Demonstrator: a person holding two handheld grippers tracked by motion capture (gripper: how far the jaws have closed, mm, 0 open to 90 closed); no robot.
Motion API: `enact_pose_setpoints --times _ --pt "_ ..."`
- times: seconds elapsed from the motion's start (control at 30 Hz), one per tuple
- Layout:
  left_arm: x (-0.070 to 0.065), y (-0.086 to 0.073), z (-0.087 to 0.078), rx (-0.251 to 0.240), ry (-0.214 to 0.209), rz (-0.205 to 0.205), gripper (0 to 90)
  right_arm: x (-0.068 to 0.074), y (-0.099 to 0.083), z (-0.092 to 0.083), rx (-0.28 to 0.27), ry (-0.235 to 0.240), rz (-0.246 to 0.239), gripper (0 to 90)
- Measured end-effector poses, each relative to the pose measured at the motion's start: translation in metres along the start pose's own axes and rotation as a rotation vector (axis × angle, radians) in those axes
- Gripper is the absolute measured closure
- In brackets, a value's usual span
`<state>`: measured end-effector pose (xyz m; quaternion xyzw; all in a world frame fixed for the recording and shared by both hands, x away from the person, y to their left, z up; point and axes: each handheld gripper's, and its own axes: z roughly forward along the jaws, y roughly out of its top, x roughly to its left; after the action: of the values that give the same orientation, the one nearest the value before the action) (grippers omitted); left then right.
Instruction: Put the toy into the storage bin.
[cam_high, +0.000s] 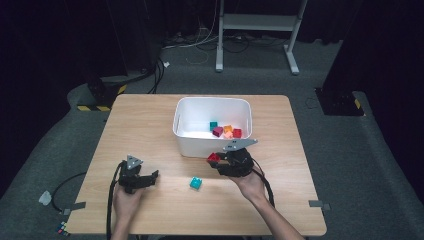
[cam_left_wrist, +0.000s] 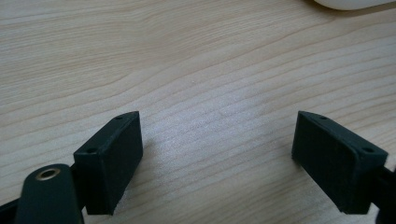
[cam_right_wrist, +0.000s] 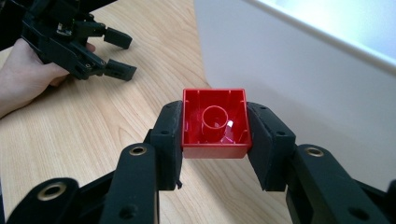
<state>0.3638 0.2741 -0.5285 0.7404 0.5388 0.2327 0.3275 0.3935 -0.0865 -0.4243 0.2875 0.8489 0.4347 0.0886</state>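
Note:
My right gripper (cam_right_wrist: 215, 135) is shut on a red block (cam_right_wrist: 215, 122), held hollow side toward its camera, just off the near wall of the white bin (cam_right_wrist: 299, 74). From above, the right gripper (cam_high: 216, 161) carries the red block (cam_high: 213, 157) at the front of the white bin (cam_high: 190, 142), which holds several coloured blocks (cam_high: 226, 131). A teal block (cam_high: 195, 183) lies on the table between the hands. My left gripper (cam_high: 152, 176) rests at the table's front left, open, with bare wood between its jaws (cam_left_wrist: 217, 154). The left gripper (cam_right_wrist: 114, 56) also appears far off in the right gripper view.
The wooden table (cam_high: 150, 125) stands on grey carpet. A white desk frame (cam_high: 257, 22) and cables lie beyond the far edge. A black stand base (cam_high: 340, 102) sits off the table's right far corner.

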Motion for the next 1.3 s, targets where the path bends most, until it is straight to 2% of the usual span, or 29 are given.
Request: enact_pose_setpoints --times 0.63,0.97,1.3 --pt "0.0 0.0 0.0 0.0 0.0 0.0 16.4 -0.009 0.024 -0.03 -0.067 -0.018 0.004 58.6" --pt "0.0 0.0 0.0 0.001 0.0 0.001 16.4 -0.014 0.043 -0.04 -0.076 -0.02 0.005 58.6" --pt "0.0 0.0 0.0 -0.001 0.0 -0.001 16.4 -0.03 0.056 -0.042 -0.081 -0.033 0.037 58.6"
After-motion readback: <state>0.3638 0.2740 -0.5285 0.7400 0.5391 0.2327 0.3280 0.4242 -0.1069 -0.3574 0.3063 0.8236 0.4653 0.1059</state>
